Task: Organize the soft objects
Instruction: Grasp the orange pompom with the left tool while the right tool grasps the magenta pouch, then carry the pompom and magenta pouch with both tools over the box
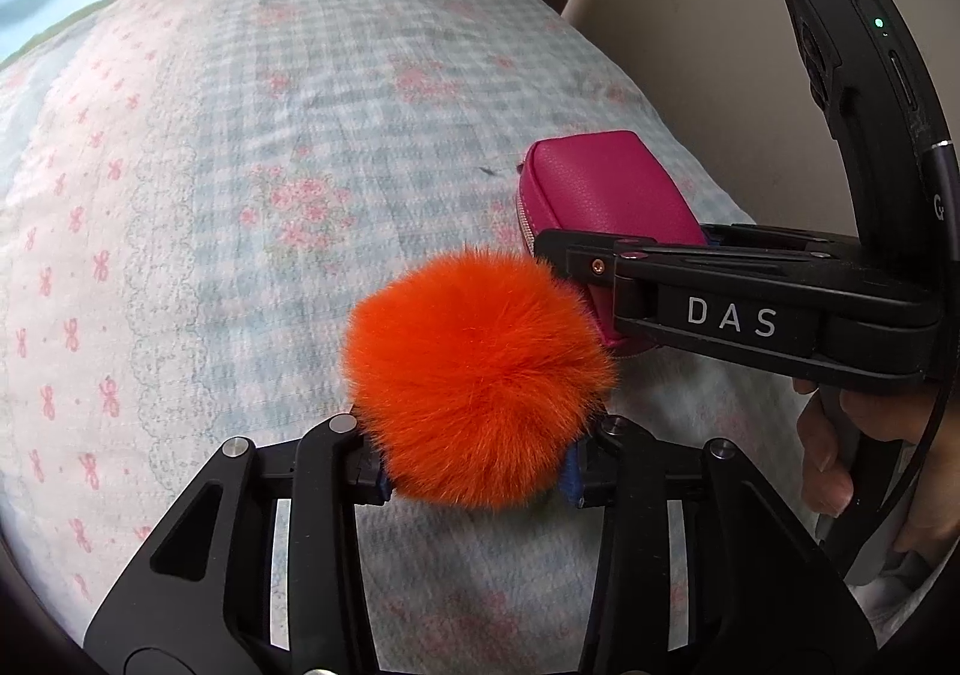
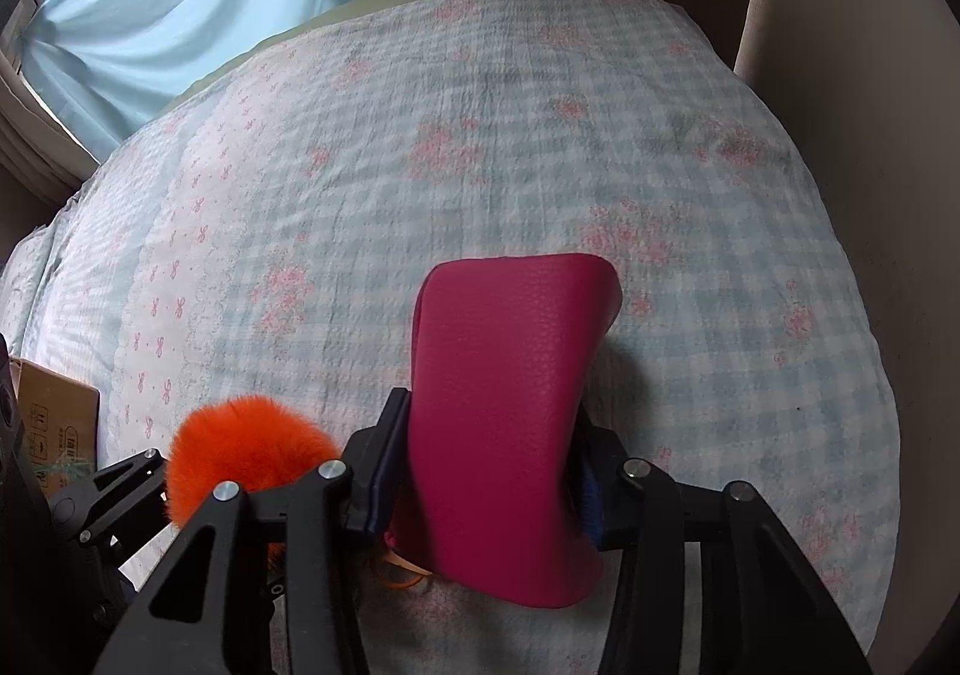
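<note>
My left gripper (image 1: 477,480) is shut on a fluffy orange pompom (image 1: 474,375), held just above the bed. The pompom also shows at the lower left of the right wrist view (image 2: 240,450). My right gripper (image 2: 486,477) is shut on a magenta leather pouch (image 2: 510,405) with a zipper along its edge. In the left wrist view the pouch (image 1: 606,189) sits just right of and behind the pompom, with the right gripper (image 1: 576,261) reaching in from the right. The two held objects are close together, almost touching.
A quilt (image 1: 270,165) with blue checks and pink flowers covers the bed (image 2: 540,135). A beige headboard or wall (image 1: 690,15) is beyond it. A light blue curtain (image 2: 180,3) hangs at the upper left. A cardboard box (image 2: 57,423) stands at the left edge.
</note>
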Tool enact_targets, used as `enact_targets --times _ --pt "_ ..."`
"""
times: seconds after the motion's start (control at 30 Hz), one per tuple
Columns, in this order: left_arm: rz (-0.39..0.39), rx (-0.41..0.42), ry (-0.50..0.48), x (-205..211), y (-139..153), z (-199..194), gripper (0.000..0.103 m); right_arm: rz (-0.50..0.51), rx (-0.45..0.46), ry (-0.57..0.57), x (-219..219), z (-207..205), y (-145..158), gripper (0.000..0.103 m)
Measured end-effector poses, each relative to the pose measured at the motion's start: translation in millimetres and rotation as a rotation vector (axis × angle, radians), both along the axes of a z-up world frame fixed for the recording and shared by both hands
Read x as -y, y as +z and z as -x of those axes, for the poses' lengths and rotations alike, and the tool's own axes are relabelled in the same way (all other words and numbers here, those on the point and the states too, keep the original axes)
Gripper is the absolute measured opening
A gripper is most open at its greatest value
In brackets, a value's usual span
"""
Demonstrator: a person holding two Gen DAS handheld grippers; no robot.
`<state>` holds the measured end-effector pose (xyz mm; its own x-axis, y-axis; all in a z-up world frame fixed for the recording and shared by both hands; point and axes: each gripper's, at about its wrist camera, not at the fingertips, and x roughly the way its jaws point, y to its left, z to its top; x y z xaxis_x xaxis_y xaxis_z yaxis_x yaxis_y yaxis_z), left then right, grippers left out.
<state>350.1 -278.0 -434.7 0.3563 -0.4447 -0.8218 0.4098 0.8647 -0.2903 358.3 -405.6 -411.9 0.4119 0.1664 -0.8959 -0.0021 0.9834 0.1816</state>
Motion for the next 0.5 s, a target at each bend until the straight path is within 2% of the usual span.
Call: enact_targets --times 0.27,0.5 --pt "-0.009 0.030 0.010 -11.2 25.3 5.2 0.035 -0.013 0.027 -0.024 -0.7 4.7 21.1 0.036" --pt "-0.003 0.072 0.034 -29.3 66.3 13.6 0.035 -0.001 0.079 -0.025 -7.9 17.9 64.2 0.036"
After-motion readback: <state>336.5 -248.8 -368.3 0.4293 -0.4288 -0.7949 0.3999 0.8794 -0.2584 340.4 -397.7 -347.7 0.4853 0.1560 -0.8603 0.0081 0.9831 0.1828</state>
